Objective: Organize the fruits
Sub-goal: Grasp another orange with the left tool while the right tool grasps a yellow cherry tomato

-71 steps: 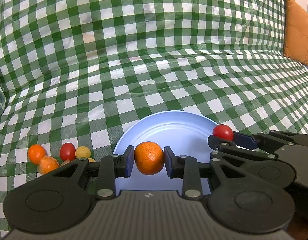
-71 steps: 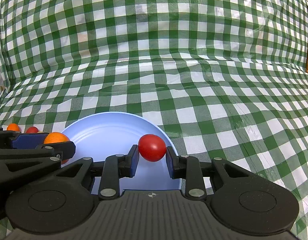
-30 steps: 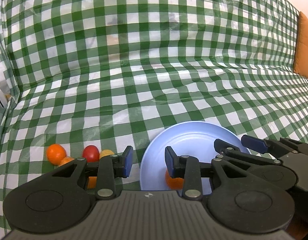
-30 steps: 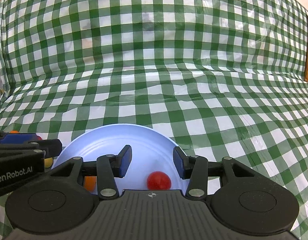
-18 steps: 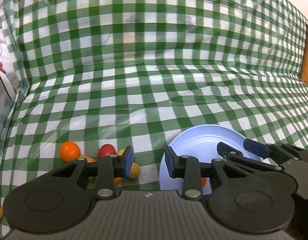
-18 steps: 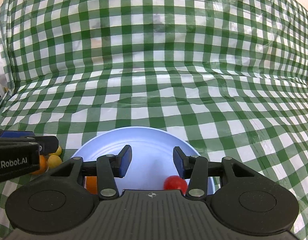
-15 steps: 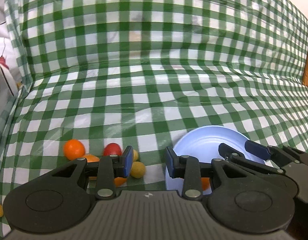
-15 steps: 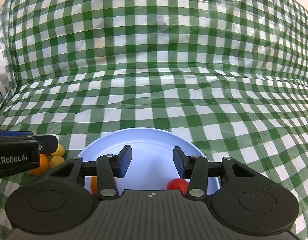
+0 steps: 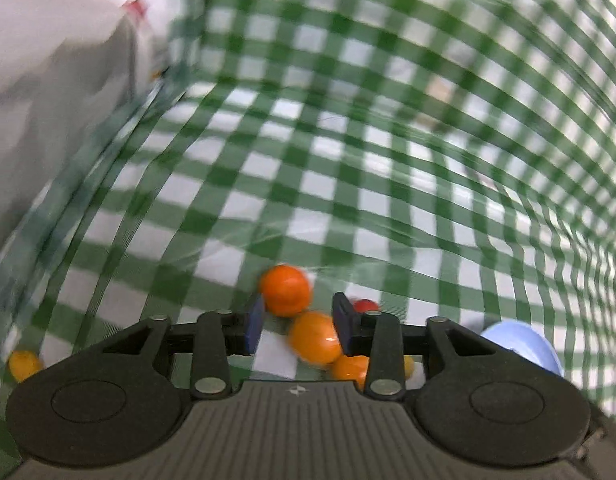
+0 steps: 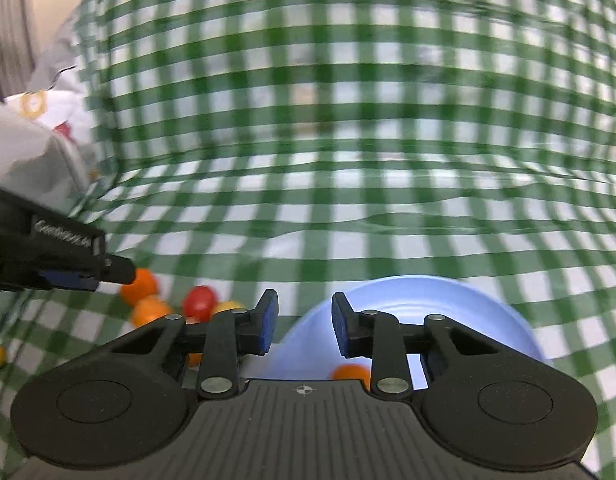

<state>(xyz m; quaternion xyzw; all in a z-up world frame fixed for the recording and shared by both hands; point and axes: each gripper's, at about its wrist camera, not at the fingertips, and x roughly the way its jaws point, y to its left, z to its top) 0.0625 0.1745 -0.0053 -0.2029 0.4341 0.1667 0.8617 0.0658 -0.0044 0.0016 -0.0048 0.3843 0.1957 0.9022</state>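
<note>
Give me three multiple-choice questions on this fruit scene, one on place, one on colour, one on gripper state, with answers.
1. Where is the left gripper aimed?
A. at the loose fruit pile
B. over the plate
C. at the white bag

2. What colour is the plate?
A. red
B. light blue
C. yellow

3. What state are the right gripper fingers in?
A. shut on a tomato
B. shut empty
C. open, empty

Answers:
1 A, an orange fruit lies just ahead of its fingers.
2 B, its rim is pale blue.
3 C, a bare gap shows between them.

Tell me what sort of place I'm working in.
Likely a home: a green checked cloth is draped over a soft surface, with a blue plate, loose small fruits and pale fabric beside it.
</note>
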